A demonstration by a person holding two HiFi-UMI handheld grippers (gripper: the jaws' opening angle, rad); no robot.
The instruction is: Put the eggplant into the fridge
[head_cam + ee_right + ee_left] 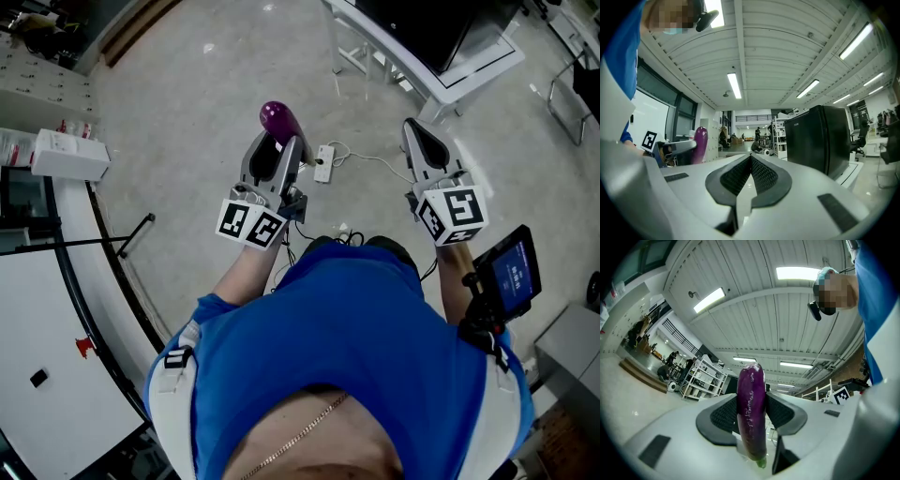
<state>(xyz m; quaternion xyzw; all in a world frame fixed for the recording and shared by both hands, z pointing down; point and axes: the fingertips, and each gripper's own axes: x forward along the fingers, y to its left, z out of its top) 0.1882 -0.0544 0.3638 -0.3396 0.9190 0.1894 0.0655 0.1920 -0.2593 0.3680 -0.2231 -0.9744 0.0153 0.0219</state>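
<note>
Purple eggplant stands upright, clamped between the left gripper's pads, its tip poking past them above the floor. Right gripper is empty, jaws pressed together. Fridge stands to its right.

Left tongs full — right tongs shut

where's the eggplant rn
The eggplant is clamped between the jaws of the left gripper, left of centre in the head view, its rounded end sticking out past them. The empty right gripper is alongside to its right.
</note>
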